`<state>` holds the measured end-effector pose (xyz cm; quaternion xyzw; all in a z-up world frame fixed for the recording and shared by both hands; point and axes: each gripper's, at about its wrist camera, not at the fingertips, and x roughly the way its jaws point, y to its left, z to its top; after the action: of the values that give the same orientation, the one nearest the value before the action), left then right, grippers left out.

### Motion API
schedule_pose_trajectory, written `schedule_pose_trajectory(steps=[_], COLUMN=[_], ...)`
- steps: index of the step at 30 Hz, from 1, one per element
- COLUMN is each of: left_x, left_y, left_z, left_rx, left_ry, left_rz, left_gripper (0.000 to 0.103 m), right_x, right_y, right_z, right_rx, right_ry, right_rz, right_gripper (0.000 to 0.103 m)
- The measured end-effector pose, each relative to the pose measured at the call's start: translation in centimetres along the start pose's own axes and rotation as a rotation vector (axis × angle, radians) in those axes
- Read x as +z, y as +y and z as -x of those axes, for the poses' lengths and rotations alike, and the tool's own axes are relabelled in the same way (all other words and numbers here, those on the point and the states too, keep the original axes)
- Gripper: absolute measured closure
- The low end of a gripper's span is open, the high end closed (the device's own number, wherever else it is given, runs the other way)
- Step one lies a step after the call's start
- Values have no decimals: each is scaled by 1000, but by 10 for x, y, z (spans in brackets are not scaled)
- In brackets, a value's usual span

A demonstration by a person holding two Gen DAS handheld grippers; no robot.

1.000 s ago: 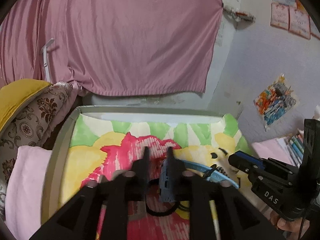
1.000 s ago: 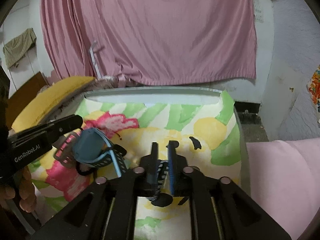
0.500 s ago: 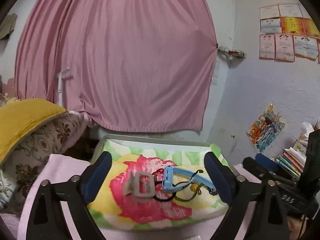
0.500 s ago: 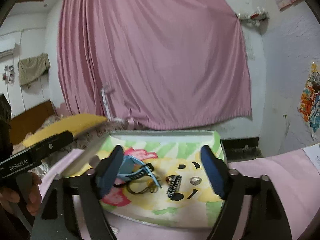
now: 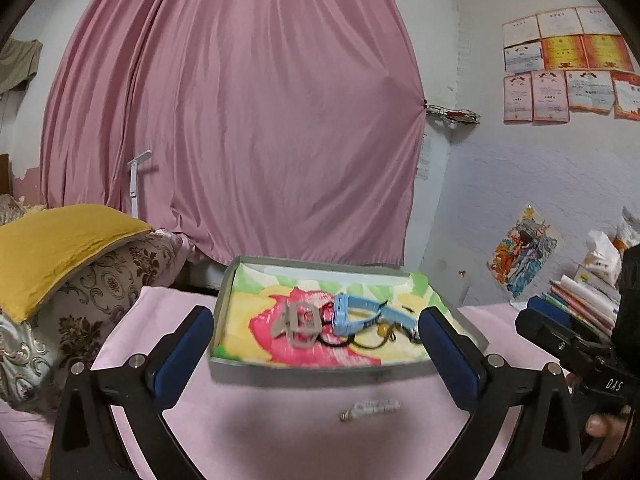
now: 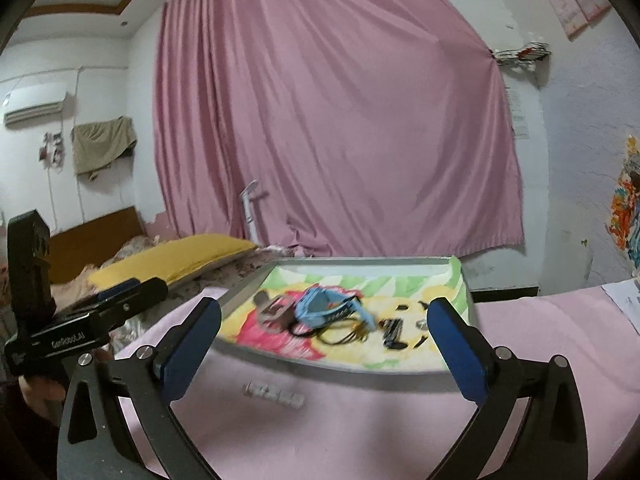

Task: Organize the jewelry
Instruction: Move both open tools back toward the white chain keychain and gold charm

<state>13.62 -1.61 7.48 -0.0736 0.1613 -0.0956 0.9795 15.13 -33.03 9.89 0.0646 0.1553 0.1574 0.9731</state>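
The small silver clasp piece (image 5: 370, 408) lies on the pink worktop (image 5: 280, 432) just in front of the tray (image 5: 320, 370), its long axis running left to right, below and slightly right of centre between the spread jaws of the empty left hand-held gripper (image 5: 316, 344). The right hand-held gripper (image 6: 324, 336), also open and empty, sees it (image 6: 274, 394) lower left, about equally near. A second ago both were closed low over the tray, on the blue watch (image 5: 356, 314) and a dark clip (image 6: 394, 330); now both have released and pulled back.

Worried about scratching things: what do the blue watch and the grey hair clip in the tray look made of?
Blue watch: looks like matte plastic case with a soft rubbery strap that curves freely. Grey hair clip: seems rigid matte plastic, open frame shape; blur leaves the finish uncertain.
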Motion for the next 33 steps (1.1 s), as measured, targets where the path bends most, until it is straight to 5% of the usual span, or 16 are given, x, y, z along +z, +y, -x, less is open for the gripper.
schedule_pose_trajectory(steps=[17,21,28,33], left_x=[-39,-43,-53,-56], left_y=[15,16,18,17], left_z=[-6,-17,-46,-59], left_rx=[26,16,-27,-72], left_ry=[199,261,410,471], left_rz=[-15,-18,-4,17], left_gripper=[0,3,36,47], right_x=[-36,-42,-50,-52], right_y=[2,6,22,30], right_z=[-35,-54,-87,-106], right_rx=[95,111,167,184], right_ry=[320,405,526,572], right_rz=[68,97,209,253], right_gripper=[3,21,53,61])
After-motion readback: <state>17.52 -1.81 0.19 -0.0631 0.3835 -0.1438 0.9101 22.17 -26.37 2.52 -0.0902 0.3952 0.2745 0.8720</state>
